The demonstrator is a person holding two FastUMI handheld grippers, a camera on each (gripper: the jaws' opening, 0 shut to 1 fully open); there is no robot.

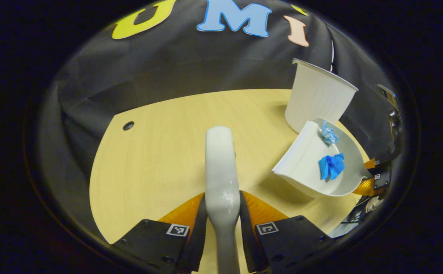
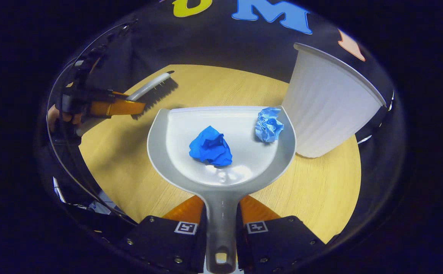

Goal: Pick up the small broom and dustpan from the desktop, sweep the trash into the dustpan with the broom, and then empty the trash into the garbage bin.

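The right gripper (image 2: 221,224) jaws clamp one dustpan (image 2: 221,152) above the worktop (image 2: 320,190), carrying two paper wads (both blue) (image 2: 210,146). The left gripper (image 1: 223,224) jaws clamp one broom (image 1: 221,171). One bin (image 2: 328,106) stands just beside the dustpan.

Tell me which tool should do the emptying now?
Right. The right tool is shut on the dustpan holding both paper balls, beside the bin. The left tool holds the broom.

My grey plastic dustpan (image 2: 221,152) carries two crumpled blue paper balls (image 2: 210,147), its front corner just beside the ribbed white plastic bin (image 2: 328,106). My grey-handled small broom (image 2: 151,89) hangs over the wooden desktop (image 2: 320,190), bristles down.
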